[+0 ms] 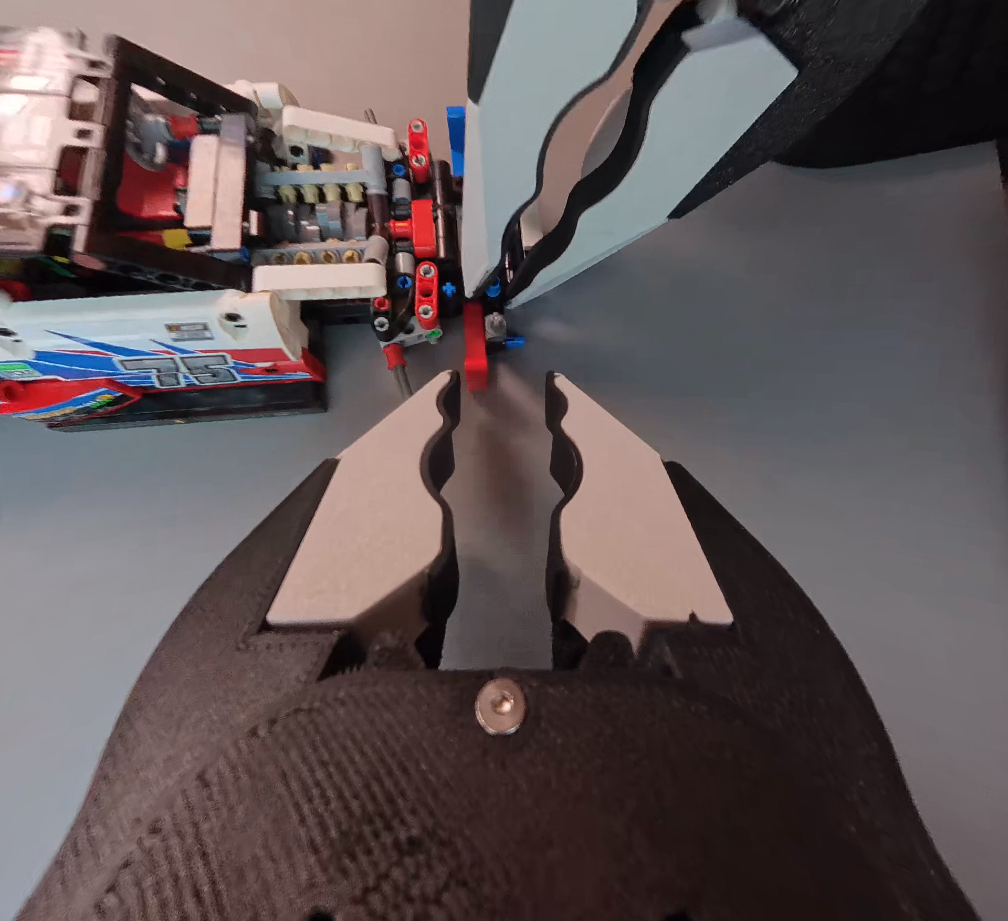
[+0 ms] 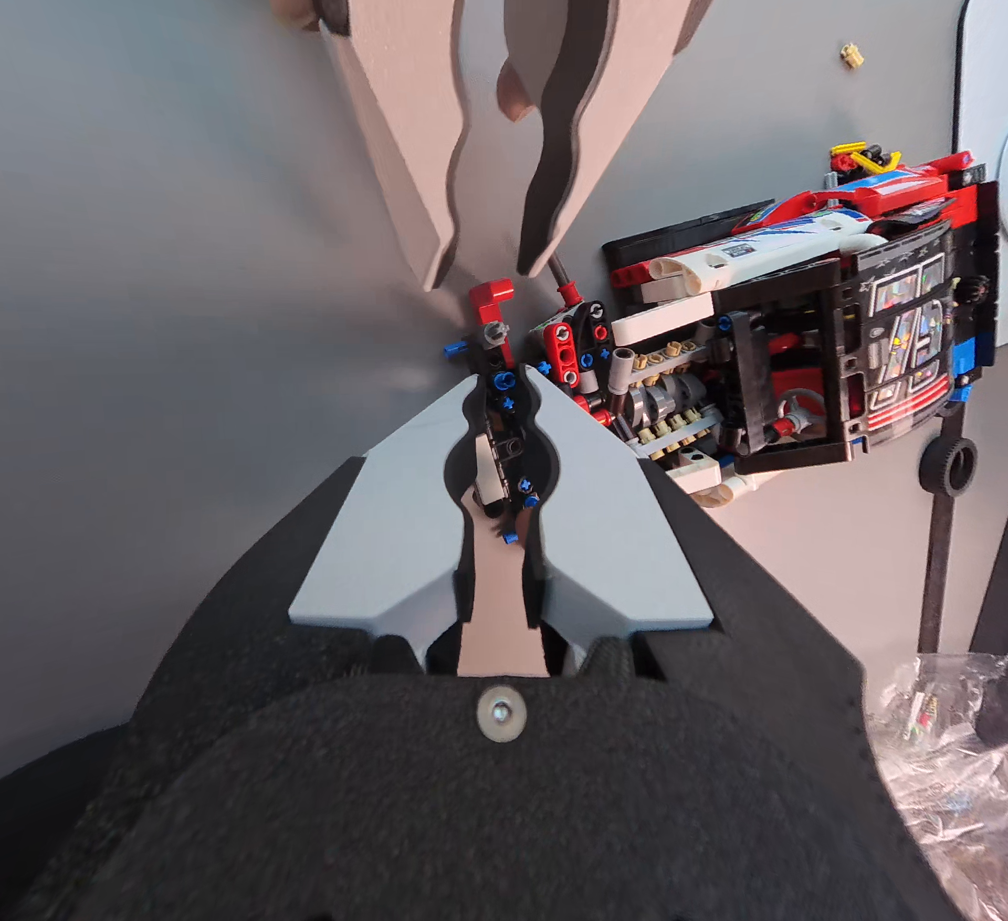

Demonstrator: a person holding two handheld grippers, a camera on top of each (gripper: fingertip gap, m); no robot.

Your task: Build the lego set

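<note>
A partly built Lego race car (image 1: 229,218) lies on the grey table; it also shows in the right wrist view (image 2: 791,349). My right gripper (image 2: 504,376) is shut on a narrow black sub-assembly (image 2: 504,436) with blue pins, held beside the car's open mechanical end. I cannot tell if it is joined to the car. A red L-shaped piece (image 2: 491,303) sticks out at its far end, also seen in the left wrist view (image 1: 474,349). My left gripper (image 1: 502,379) is open and empty, its tips just short of that red piece. It shows opposite in the right wrist view (image 2: 480,275).
A loose black tyre (image 2: 949,466) and a thin black rod (image 2: 938,540) lie right of the car. A clear plastic bag (image 2: 943,758) of parts sits at the bottom right. A small tan piece (image 2: 852,56) lies far right. A white object (image 2: 987,76) is at the right edge. Left and right tips are no more than a few centimetres apart.
</note>
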